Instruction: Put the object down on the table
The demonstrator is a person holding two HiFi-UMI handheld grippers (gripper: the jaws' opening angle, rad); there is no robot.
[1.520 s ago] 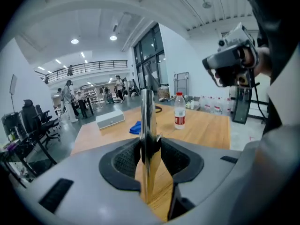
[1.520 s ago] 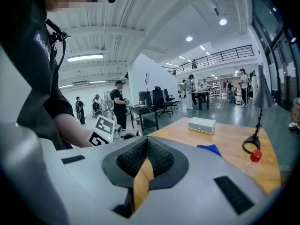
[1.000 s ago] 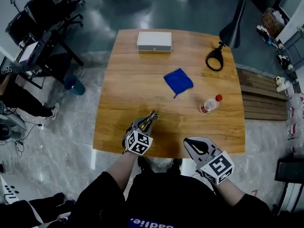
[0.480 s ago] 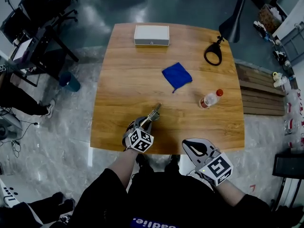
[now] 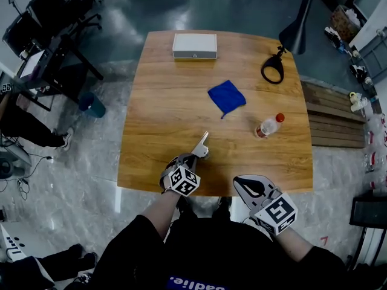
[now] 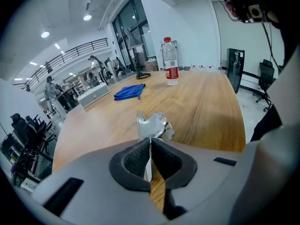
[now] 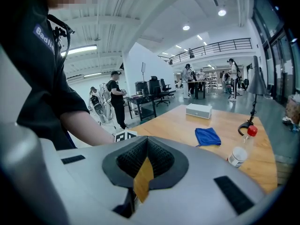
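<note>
A small shiny metal piece (image 5: pixel 201 144) sticks out ahead of my left gripper (image 5: pixel 191 157), just above the near part of the wooden table (image 5: pixel 163 113). In the left gripper view the thin bent plate (image 6: pixel 152 124) sits edge-on between the pads. The left gripper (image 6: pixel 150 142) jaws are closing and stand almost together, pressing on the plate. My right gripper (image 5: pixel 249 186) hangs off the table's near edge, close to the person's body. Seen in its own view, the right gripper (image 7: pixel 147 142) is shut with nothing in it.
Further out on the table lie a blue cloth (image 5: pixel 226 96), a plastic bottle with a red cap (image 5: pixel 268 126) on its side, a white box (image 5: pixel 194 46) at the far edge and a black desk lamp (image 5: pixel 273 71) at the far right. Office chairs stand left of the table.
The left gripper's jaws have come together on the metal piece, which now points further forward and shows silver rather than brassy. The right gripper has hardly moved.
</note>
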